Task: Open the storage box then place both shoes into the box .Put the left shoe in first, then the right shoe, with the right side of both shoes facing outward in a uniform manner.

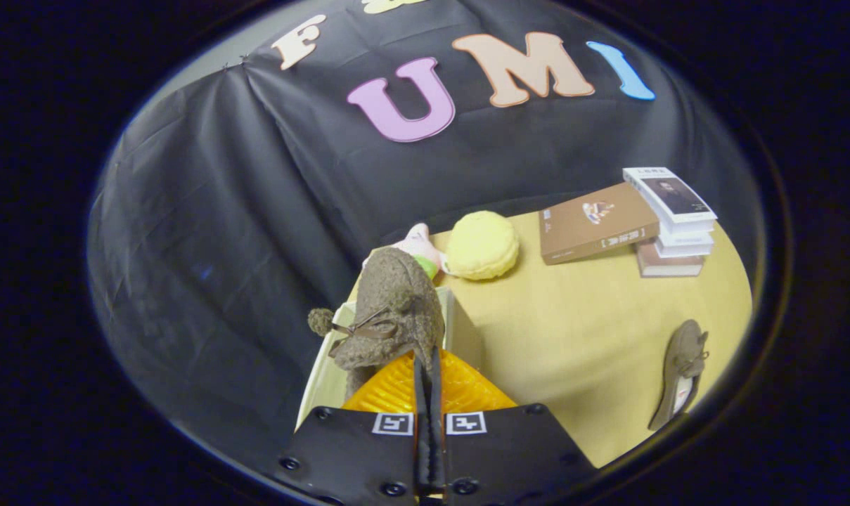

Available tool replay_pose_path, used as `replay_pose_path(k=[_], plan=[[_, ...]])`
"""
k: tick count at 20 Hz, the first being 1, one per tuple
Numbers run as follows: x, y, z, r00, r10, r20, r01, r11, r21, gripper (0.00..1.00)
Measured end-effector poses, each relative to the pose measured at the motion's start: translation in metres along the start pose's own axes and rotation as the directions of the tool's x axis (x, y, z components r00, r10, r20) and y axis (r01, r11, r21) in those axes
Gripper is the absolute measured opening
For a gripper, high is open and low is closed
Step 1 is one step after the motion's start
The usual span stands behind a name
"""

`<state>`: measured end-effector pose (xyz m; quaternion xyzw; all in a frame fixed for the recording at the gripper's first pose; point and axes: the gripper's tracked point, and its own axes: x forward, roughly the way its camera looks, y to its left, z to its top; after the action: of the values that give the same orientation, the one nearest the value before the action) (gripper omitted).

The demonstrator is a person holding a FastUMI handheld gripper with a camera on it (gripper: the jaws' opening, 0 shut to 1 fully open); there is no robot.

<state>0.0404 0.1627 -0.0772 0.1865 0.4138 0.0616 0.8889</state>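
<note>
We see the table point(593, 330), covered in a yellow cloth, spreading from the gripper toward two o'clock. At its edge, just ahead of the fingers, sits the storage box point(323, 379), pale-walled and open at the top. Far out at one o'clock lies a brown book point(597, 223), touching a stack of books point(678, 225) beside it. At twelve o'clock, beyond the box, rest a round yellow cushion point(482, 245) and, touching it, a pink plush toy point(417, 246). Our gripper point(428, 372) is clenched on the fuzzy brown shoe point(389, 316), both fingers pinching it, and holds it over the box. The second shoe point(681, 372) lies on the table at three o'clock, well apart from the box.
</note>
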Motion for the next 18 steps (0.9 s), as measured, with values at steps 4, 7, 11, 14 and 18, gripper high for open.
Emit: replay_pose_path(k=[4,7,11,14,18], plan=[[0.026,0.029,-0.031,0.998,-0.007,-0.063,0.006,1.000,-0.016,0.03],[0.042,0.040,-0.055,0.994,-0.033,-0.101,0.034,0.999,0.008,0.04],[0.073,0.042,-0.080,0.985,-0.071,-0.159,0.080,0.996,0.047,0.04],[0.091,0.044,-0.100,0.973,-0.096,-0.209,0.111,0.992,0.064,0.04],[0.109,0.047,-0.124,0.956,-0.119,-0.268,0.133,0.990,0.034,0.04]])
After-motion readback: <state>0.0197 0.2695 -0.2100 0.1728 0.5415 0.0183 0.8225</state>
